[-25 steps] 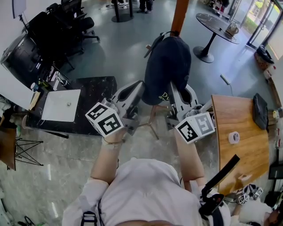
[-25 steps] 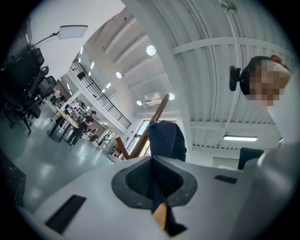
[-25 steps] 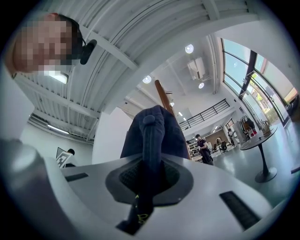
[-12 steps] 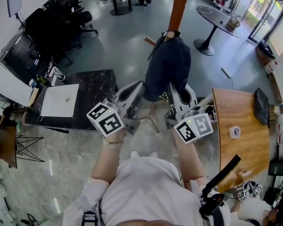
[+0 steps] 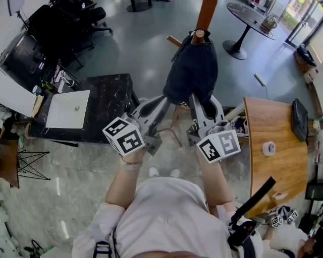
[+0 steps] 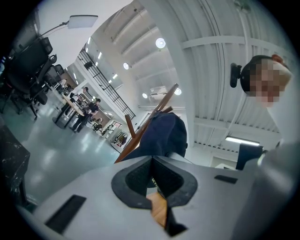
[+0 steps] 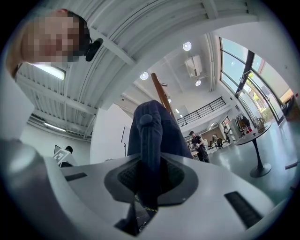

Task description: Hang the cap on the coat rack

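Left tongs & right tongs are raised side by side, tips at the lower edge of a dark navy fabric cap. Right gripper view: right tongs clamped on a fold of the cap, cloth running up betw. the pads and out above them. Left gripper view: left tongs closed to a thin slit, pinching the cap's rim; rest of cap bulges just past the tips. Cap's top sits against the peg end of an orange-brown wooden coat rack, pole rising behind. Wooden table stands at the person's right.
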A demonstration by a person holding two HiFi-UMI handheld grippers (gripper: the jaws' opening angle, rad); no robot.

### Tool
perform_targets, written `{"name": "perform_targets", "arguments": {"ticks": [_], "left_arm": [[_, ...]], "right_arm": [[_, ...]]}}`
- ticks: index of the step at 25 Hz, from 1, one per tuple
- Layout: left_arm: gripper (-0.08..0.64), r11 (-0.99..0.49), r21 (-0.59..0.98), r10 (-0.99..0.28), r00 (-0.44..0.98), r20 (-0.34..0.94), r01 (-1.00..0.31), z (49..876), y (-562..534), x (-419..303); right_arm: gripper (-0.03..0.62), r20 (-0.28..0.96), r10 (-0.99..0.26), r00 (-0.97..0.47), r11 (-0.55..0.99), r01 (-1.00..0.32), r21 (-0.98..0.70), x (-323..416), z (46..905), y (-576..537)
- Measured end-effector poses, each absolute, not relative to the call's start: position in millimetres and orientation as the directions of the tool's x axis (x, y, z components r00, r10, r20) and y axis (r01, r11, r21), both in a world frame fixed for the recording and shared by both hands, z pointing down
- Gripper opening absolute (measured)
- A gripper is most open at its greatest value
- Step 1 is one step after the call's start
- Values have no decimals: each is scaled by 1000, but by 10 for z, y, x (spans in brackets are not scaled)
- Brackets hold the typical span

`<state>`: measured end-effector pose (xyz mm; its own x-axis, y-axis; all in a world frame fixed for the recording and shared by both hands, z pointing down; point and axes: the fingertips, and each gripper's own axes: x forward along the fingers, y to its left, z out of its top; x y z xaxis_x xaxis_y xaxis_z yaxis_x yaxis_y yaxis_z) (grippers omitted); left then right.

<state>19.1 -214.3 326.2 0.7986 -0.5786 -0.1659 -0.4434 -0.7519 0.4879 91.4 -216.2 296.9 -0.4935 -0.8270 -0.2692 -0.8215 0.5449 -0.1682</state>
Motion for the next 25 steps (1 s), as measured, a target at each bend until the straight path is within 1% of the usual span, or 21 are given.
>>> {"name": "perform_targets", "arguments": {"ticks": [3, 13, 17, 25], "left_arm": [[9, -747, 495, -585, 793, -172, -443, 3329, -2157, 154], [9, -709, 540, -602, 788, -127, -454, 3692, -2145, 116], [9, -688, 555, -606, 790, -87, -467, 3807, -2133, 115], [9, -666, 578, -618, 783, -74, -471, 4031, -2132, 39]], "right_arm": [[37, -263, -832, -487, 537, -828, -164, 905, 3032, -2170], [49, -236, -858, -456, 500, -846, -184, 896, 3280, -2229], [55, -252, -864, -435, 483, -856, -181, 900, 3322, -2222], [63, -299, -865, -404, 455, -882, -124, 859, 3356, -2147]]}}
